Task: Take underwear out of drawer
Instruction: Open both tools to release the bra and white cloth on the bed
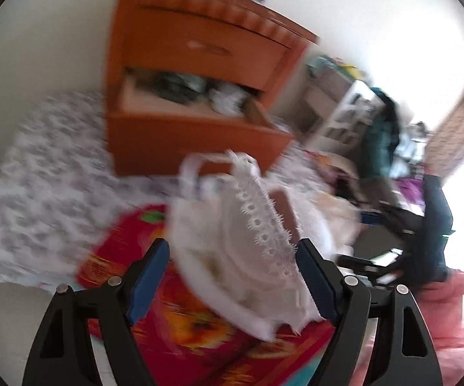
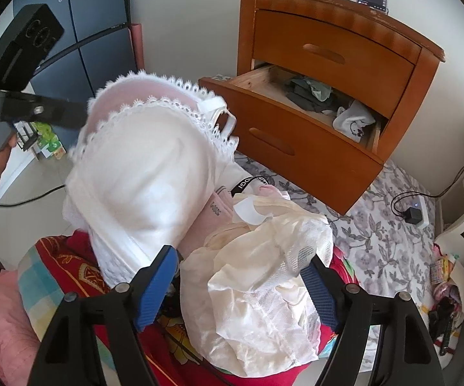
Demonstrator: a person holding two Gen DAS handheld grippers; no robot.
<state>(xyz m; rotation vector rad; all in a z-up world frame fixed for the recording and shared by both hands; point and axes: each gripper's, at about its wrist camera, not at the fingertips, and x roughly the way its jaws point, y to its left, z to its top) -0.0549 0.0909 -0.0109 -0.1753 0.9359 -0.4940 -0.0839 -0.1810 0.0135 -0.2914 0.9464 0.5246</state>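
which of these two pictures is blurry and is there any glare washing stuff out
Left wrist view: motion-smeared throughout, the nightstand and white lace bra soft-edged; window light at the right edge blows out to white. Right wrist view: mostly sharp, drawer contents readable, only the bra's near edge slightly blurred; even daylight, no strong glare. Both bend lines, fisheye.

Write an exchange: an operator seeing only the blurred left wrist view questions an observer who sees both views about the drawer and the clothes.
Operator: What is in the open orange wooden lower drawer?
Observer: Dark folded garments and a white printed piece near its right end.
Operator: Is the right gripper gripping anything?
Observer: No; its blue pads stand open, with a cream mesh garment between them.
Operator: What lies beneath the white lace bra?
Observer: A pink garment with a black lettered band.
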